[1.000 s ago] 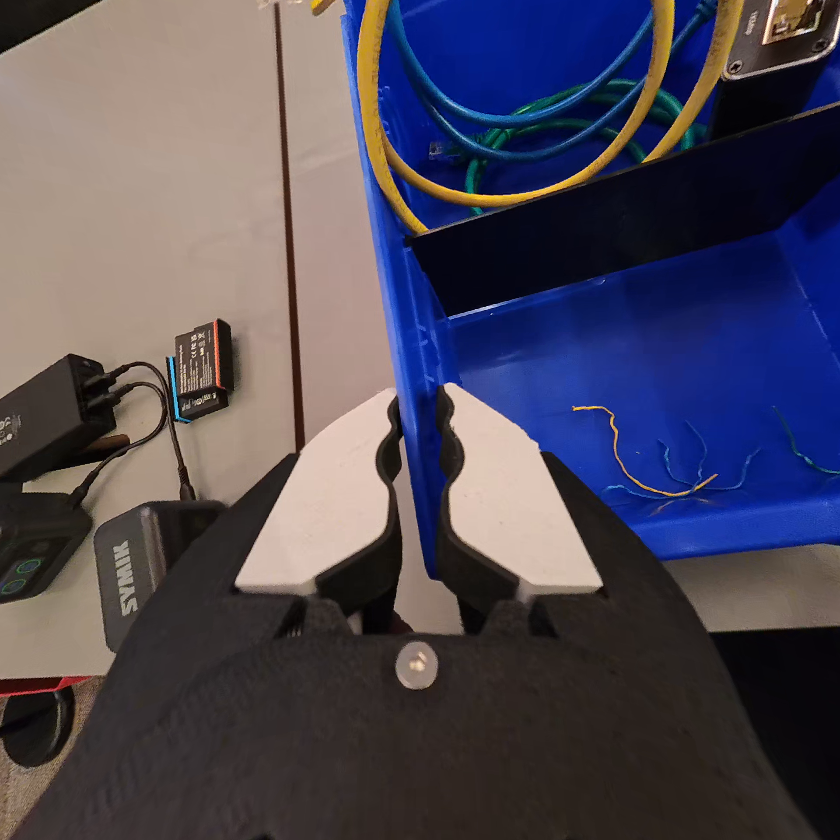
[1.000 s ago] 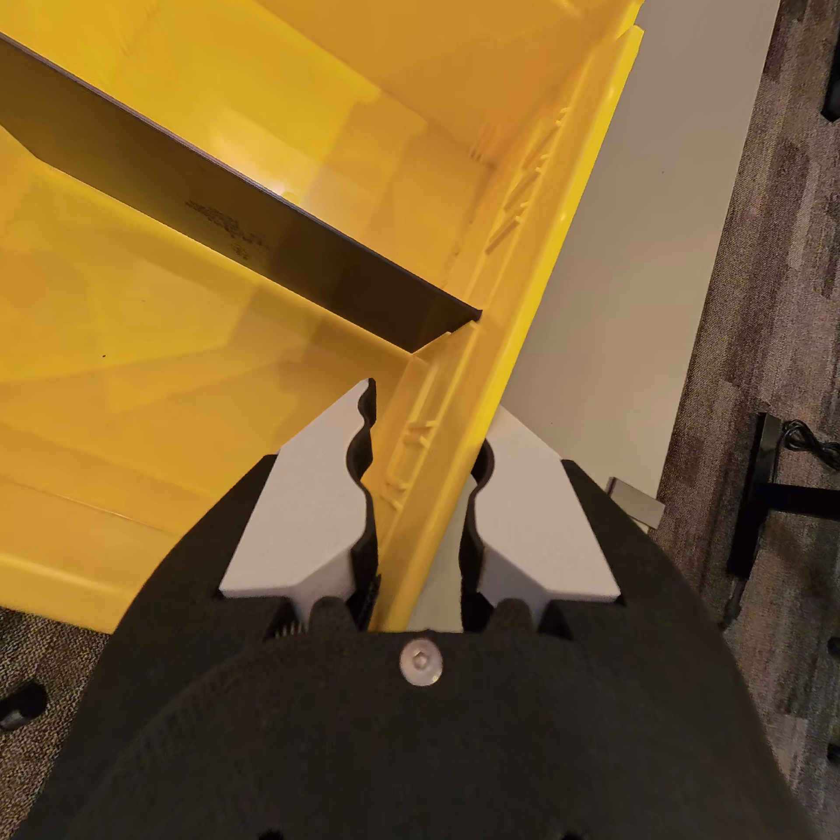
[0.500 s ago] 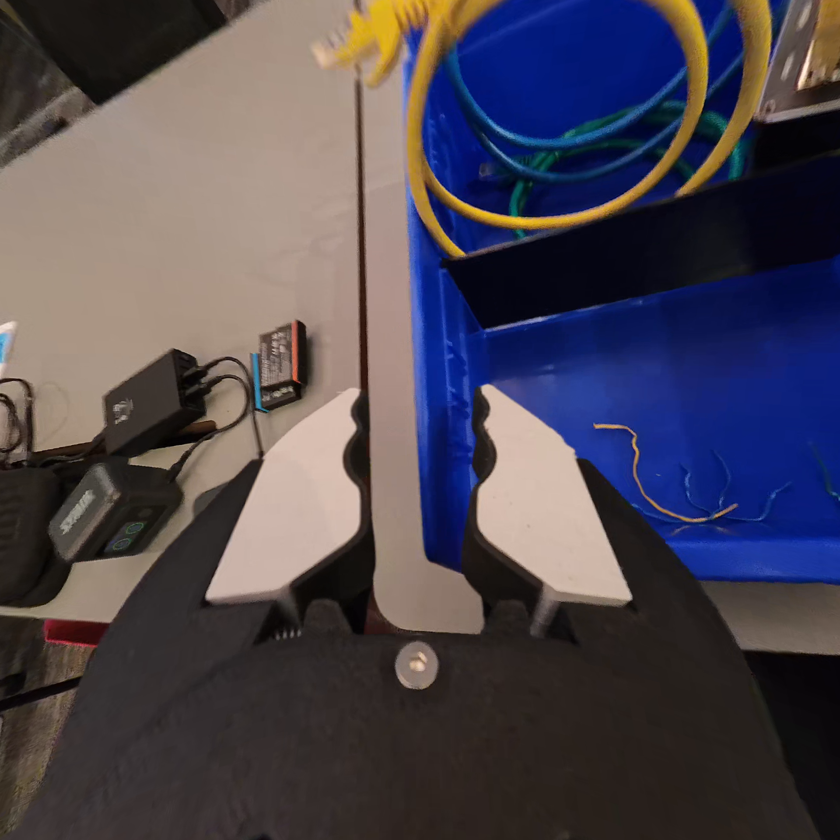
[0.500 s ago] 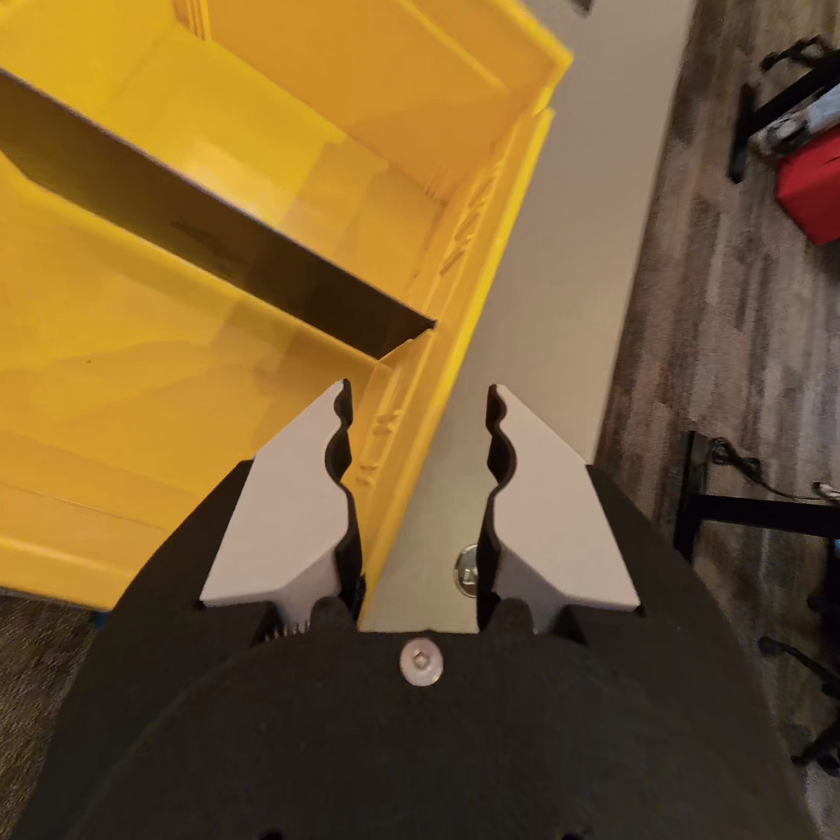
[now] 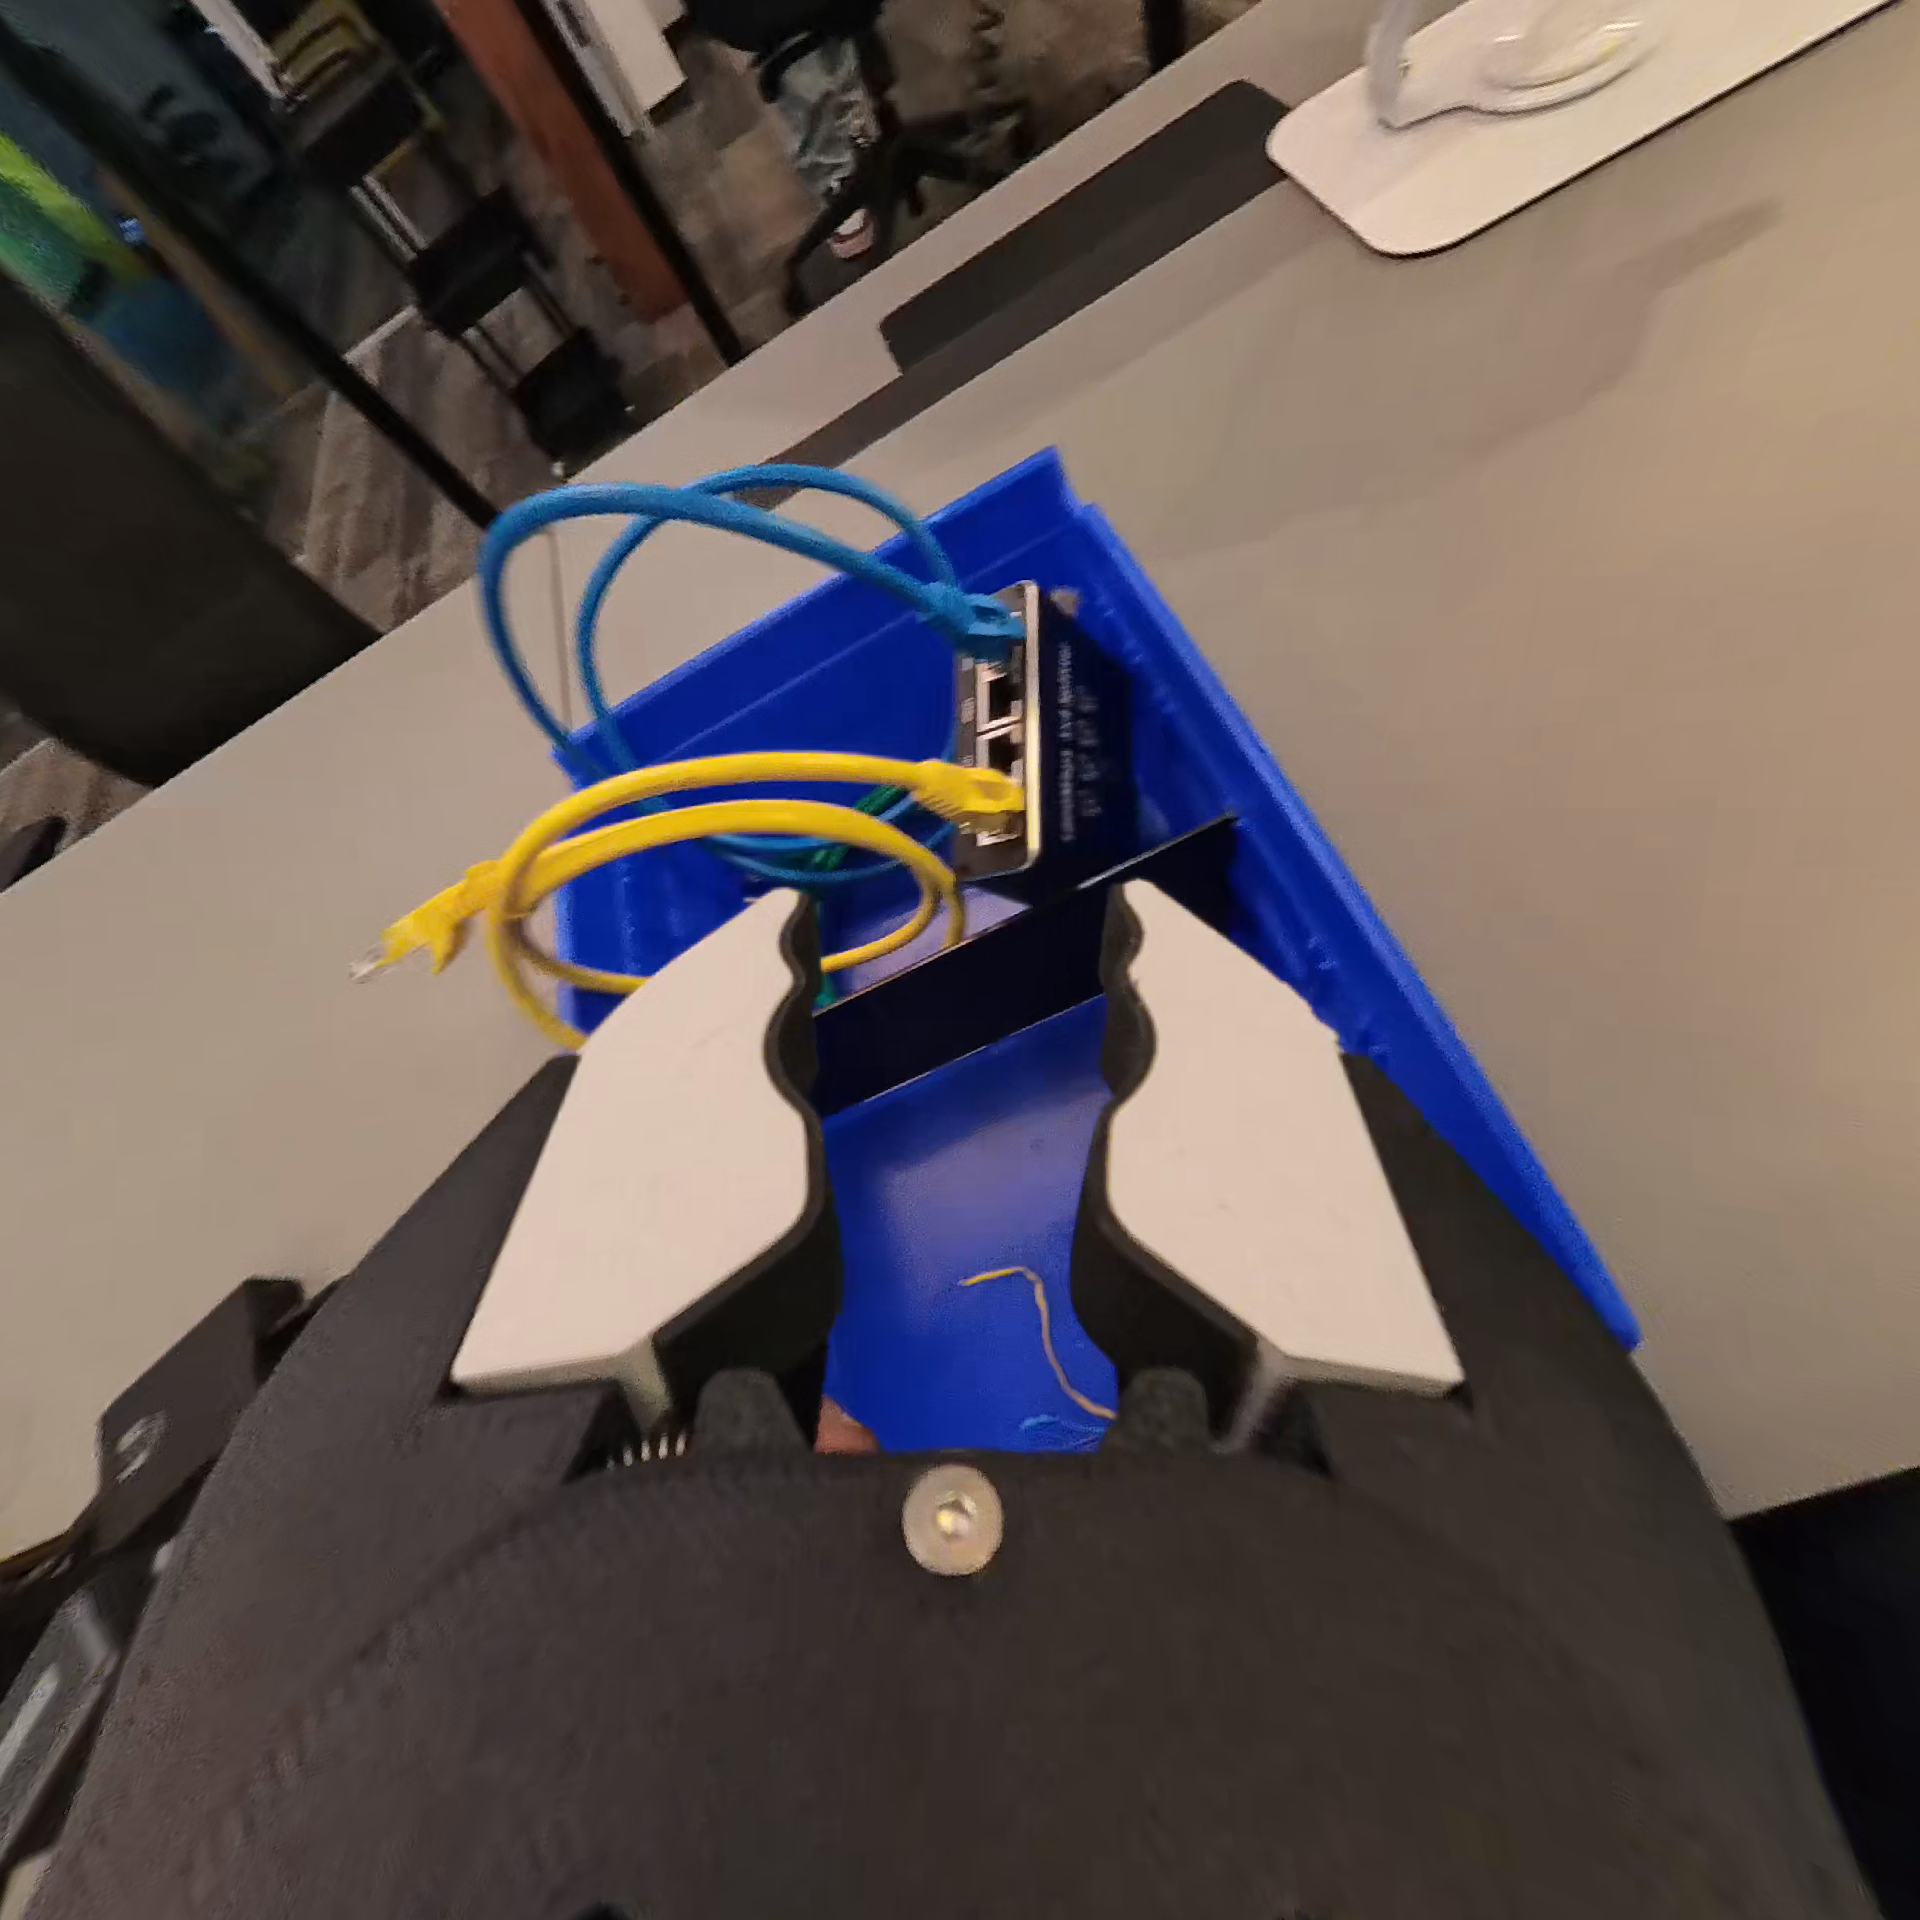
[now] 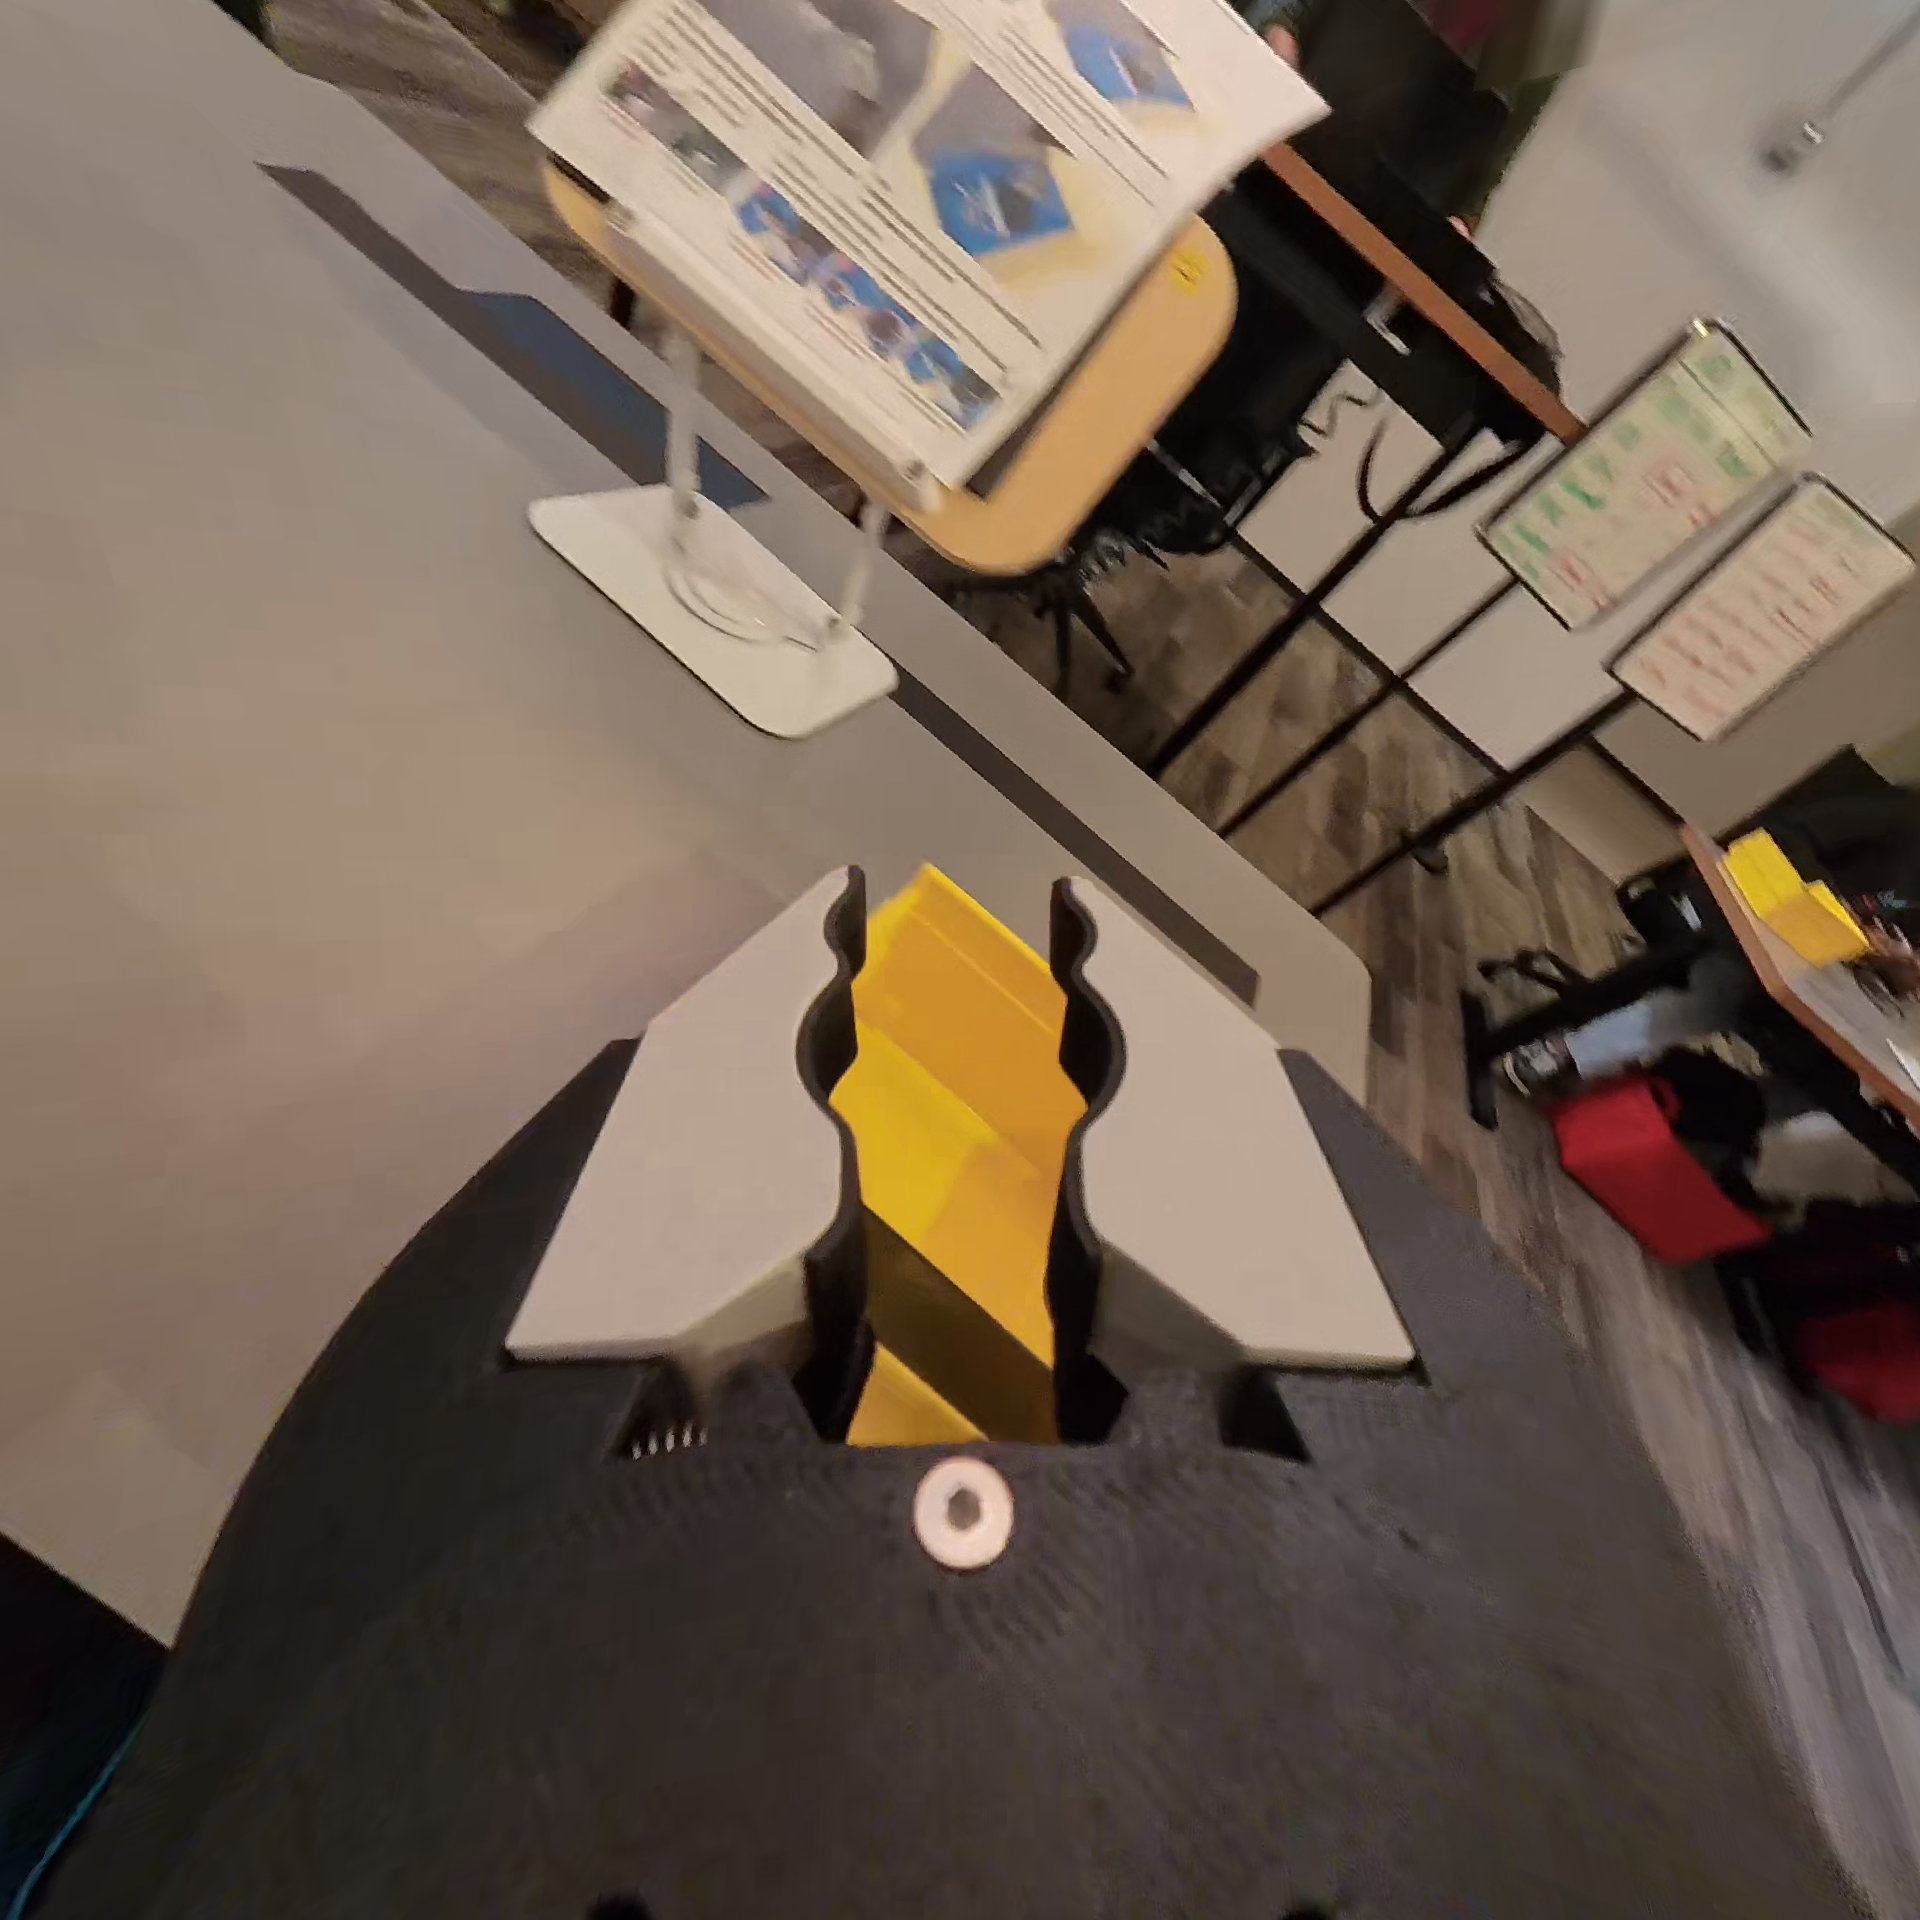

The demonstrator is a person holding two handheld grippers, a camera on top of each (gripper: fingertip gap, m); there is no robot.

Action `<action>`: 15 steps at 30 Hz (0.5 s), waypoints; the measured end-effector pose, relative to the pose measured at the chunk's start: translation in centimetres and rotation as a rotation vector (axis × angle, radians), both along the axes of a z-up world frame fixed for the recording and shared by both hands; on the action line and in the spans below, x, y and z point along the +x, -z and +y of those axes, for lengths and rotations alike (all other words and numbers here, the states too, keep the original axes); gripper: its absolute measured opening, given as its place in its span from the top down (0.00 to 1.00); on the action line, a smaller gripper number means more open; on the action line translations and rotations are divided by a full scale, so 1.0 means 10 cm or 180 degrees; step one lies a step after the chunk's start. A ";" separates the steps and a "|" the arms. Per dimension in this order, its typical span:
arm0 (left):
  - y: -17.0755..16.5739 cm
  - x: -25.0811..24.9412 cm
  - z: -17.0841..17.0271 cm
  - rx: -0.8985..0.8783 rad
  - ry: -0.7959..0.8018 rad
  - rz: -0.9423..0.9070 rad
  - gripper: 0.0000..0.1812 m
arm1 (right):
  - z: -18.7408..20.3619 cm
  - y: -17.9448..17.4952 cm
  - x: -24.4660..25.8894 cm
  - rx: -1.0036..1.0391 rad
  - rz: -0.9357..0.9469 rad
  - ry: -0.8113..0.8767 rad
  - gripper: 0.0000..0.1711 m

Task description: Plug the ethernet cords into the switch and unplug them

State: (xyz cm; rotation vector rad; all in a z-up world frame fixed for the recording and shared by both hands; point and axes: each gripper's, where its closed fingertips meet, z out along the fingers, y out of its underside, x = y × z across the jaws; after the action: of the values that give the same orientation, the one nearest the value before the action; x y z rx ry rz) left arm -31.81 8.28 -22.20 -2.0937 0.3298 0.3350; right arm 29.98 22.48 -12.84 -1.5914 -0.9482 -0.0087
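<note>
Ethernet switch [image 5: 1003, 727] stands in the blue bin's [image 5: 1351, 935] far compartment, yellow cord [image 5: 727, 774] and blue cord [image 5: 665, 509] plugged; both claws, left [image 5: 956, 925] and right [image 6: 958, 904], gape empty. Unplugging likely follows, needing a grip on a plug.

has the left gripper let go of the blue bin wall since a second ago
Yes. The left gripper was clamped on the blue bin side wall; now it is open, lifted back above the bin's black divider.

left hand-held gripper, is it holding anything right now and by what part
Nothing is held. The left hand-held gripper is open, with only the blue bin and its black divider showing beyond the gap between its fingers.
</note>
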 end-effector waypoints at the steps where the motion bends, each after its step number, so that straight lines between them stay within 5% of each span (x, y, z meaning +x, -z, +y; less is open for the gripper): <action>1: 0.06 0.06 0.03 -0.0055 0.0066 -0.0021 0.72 | -0.04 0.00 -0.18 0.0008 -0.0009 -0.0116 0.81; 15: 0.46 0.06 0.42 -0.0277 0.0240 -0.0295 0.74 | -0.76 0.65 -2.19 -0.0713 0.0159 -0.1440 0.84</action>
State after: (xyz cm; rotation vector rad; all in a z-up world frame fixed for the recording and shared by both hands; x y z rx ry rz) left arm -31.18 12.50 -26.85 -2.1679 0.3726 0.1810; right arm 8.13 14.86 -19.34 -1.5364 -1.2853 0.4637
